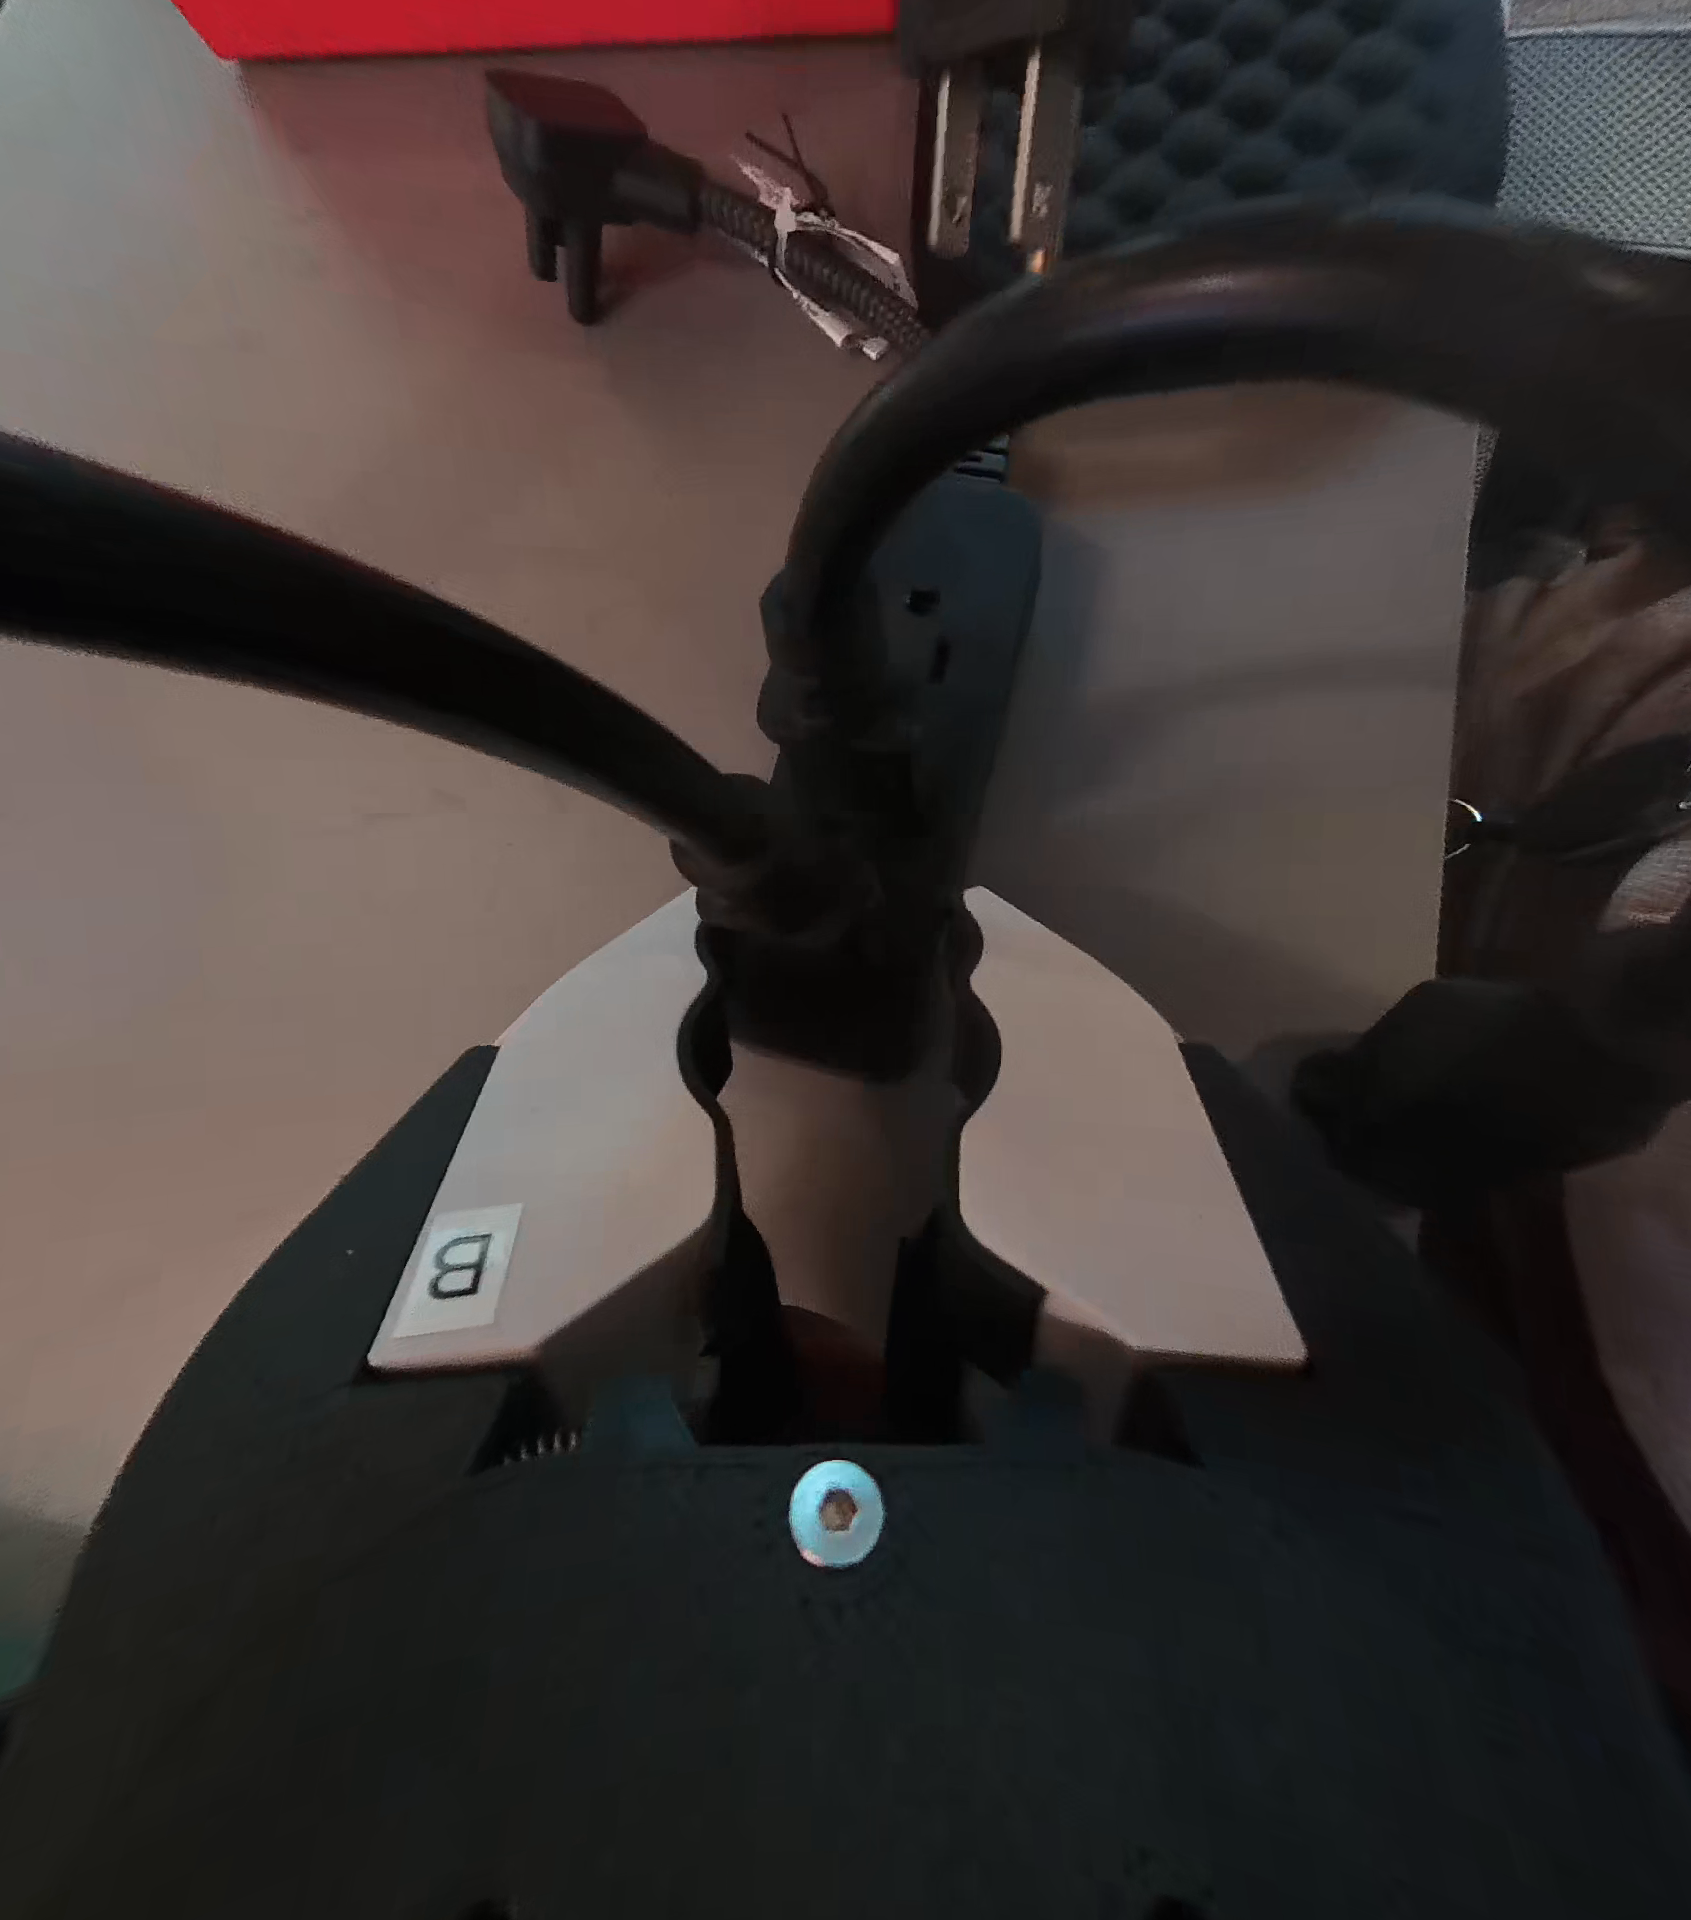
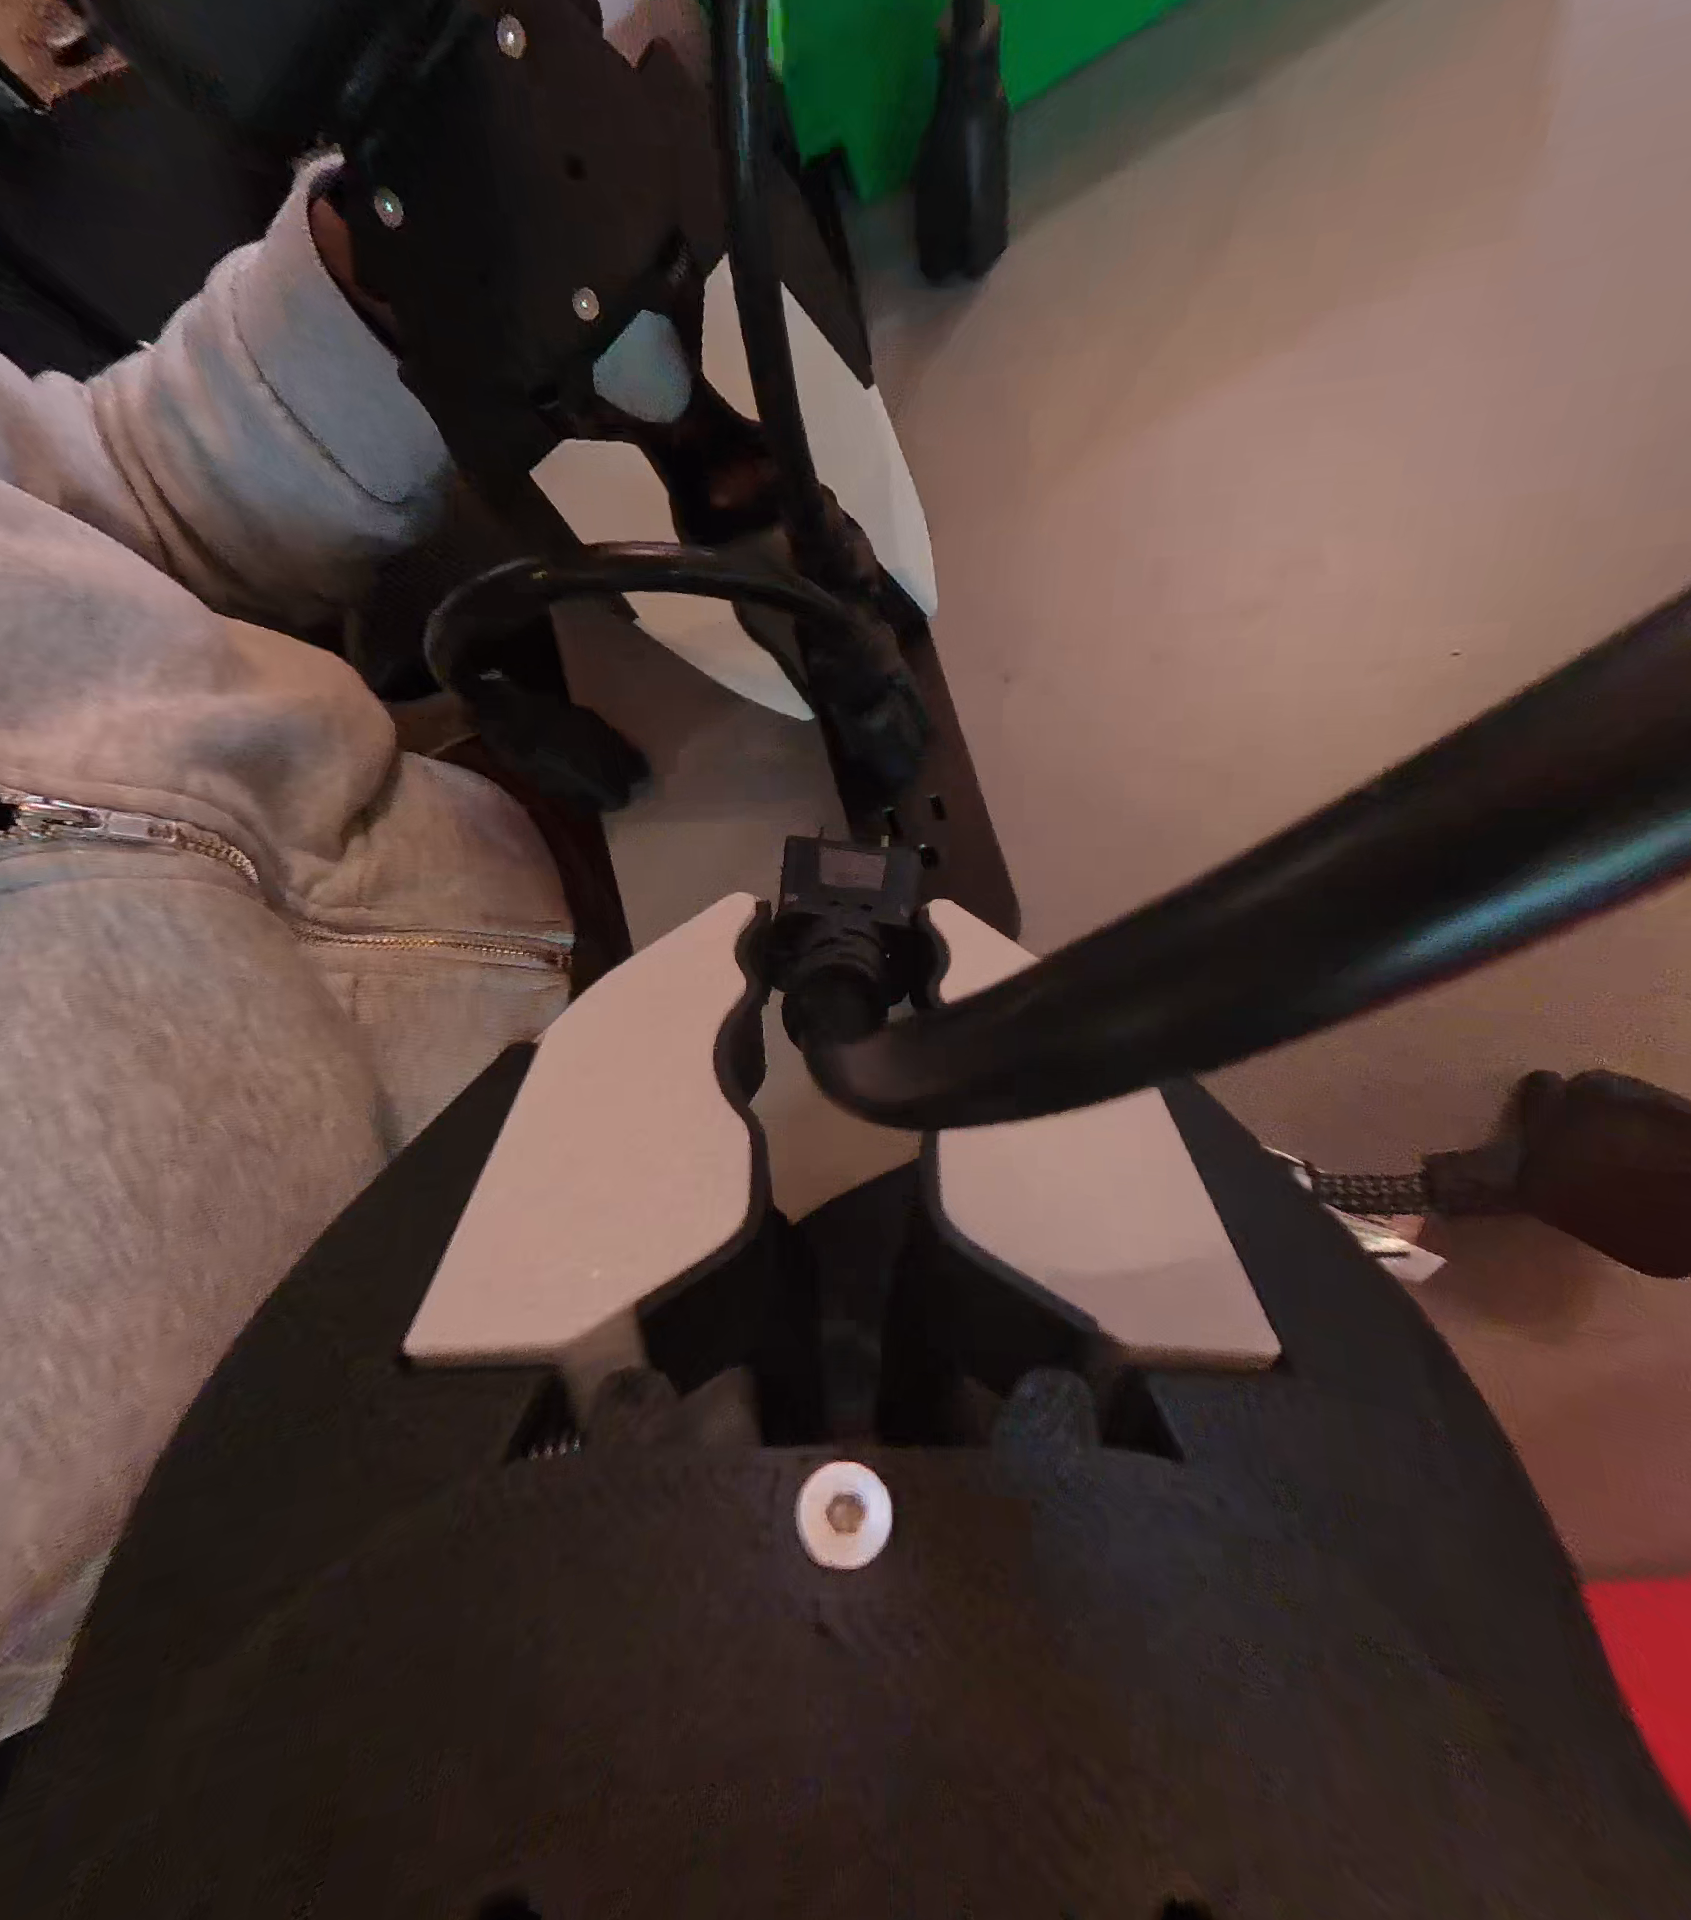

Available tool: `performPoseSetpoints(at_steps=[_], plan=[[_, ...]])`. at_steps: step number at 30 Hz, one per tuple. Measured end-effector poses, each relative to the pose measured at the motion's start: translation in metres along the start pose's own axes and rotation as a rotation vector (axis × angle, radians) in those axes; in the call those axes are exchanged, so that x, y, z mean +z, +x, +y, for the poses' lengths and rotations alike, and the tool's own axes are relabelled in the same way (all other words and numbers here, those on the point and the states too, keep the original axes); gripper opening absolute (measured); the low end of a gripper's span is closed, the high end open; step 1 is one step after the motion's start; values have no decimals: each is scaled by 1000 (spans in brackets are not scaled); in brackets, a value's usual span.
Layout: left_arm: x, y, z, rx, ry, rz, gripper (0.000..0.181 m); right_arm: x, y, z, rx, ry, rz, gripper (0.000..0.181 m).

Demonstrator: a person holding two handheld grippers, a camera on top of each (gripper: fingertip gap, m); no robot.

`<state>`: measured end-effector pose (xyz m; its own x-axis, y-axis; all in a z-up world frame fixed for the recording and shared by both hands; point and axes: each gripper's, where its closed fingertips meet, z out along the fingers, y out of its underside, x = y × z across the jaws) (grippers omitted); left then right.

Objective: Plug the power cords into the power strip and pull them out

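Your left gripper has its fingers clamped on a black plug over the power strip, your right gripper pinches another plug likewise (spare braided cord at 12 o'clock on the surface).

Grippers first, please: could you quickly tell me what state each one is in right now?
Left gripper: closed on a black plug at the power strip.
Right gripper: closed on another black plug.

Glossy black rubbery cord, braided fabric cable, matt tabletop.
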<state>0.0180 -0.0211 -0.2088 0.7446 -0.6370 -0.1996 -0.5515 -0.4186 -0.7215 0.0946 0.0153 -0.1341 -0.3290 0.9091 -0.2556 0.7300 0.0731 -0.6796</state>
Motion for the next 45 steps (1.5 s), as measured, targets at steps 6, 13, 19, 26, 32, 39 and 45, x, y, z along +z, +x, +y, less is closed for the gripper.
performPoseSetpoints(at_steps=[6,13,19,26,32,39,45], plan=[[0,4,0,7,16,37,42,14,10,4,-118,-71,37,25],[0,2,-1,-8,33,39,38,39,15,6,-246,-235,0,25],[1,2,-1,-8,41,39,38,52,19,6,-329,-381,-3,26],[1,2,-1,2,42,30,39,60,18,5,-403,-489,0,26],[2,4,-1,11,45,32,39,64,20,10,-467,-574,24,26],[2,4,-1,17,50,24,39,72,23,16,-466,-649,83,27],[1,4,0,25,53,16,39,75,25,19,-499,-657,95,29]])
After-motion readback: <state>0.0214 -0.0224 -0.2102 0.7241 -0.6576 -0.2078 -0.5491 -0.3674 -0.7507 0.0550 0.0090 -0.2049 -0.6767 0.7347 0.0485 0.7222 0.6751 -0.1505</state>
